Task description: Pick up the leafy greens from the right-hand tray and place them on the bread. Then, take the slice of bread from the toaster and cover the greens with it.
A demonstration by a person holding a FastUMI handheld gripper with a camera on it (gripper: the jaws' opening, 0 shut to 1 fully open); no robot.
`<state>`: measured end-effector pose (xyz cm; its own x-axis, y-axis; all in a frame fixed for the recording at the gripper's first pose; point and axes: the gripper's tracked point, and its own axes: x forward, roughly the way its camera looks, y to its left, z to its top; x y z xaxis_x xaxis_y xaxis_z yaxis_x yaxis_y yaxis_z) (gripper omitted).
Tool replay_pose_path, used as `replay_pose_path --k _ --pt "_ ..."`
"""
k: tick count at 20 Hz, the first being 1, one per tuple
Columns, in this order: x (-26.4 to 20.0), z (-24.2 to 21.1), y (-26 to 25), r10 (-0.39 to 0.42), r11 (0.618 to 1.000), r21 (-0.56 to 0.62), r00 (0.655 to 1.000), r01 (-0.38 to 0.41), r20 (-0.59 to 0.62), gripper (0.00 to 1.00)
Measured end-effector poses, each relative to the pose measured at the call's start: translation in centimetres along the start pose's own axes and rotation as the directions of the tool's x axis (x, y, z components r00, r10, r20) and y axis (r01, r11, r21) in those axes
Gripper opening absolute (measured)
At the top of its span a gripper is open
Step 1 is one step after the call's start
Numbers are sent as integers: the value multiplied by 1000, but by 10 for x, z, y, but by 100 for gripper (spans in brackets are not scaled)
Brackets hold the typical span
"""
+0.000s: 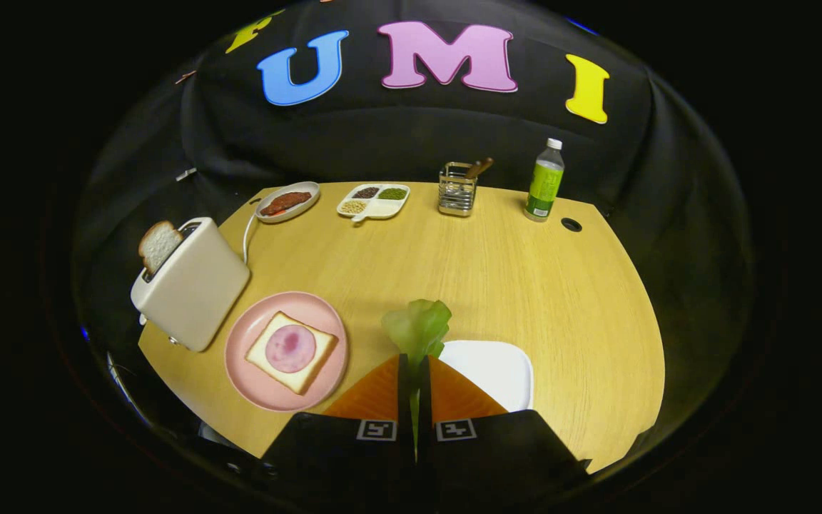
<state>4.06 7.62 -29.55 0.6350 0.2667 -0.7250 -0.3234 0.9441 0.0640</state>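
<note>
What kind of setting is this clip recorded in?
Likely a staged booth set up as a kitchen counter: a wooden table against black cloth, with a toaster and pink plate. The gripper is shut on leafy greens.

Gripper (414, 360) fingers closed together w/ the leafy greens (418, 327) pinched between them; leaf sticks up past the tips, stem runs down the narrow gap. Just behind the fingers on the right: white tray (500, 368), partly hidden by them. Left of the fingers: pink plate (240, 350) w/ a slice of bread (268, 360) topped by a round of ham (290, 348). Further left, cream toaster (193, 289) w/ a bread slice (159, 245) standing up out of its slot. All on a wood table (511, 285). At the far edge: oval dish of reddish food (287, 202), divided dish of grains (374, 200), metal holder (457, 190), green-label bottle (545, 181).
</note>
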Motion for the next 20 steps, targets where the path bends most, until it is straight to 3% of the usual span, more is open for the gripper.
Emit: replay_pose_path --k 9,20 --pt "12 15 102 130 990 -53 991 -130 2 6" --pt "45 -3 150 123 984 -122 989 -132 -76 11"
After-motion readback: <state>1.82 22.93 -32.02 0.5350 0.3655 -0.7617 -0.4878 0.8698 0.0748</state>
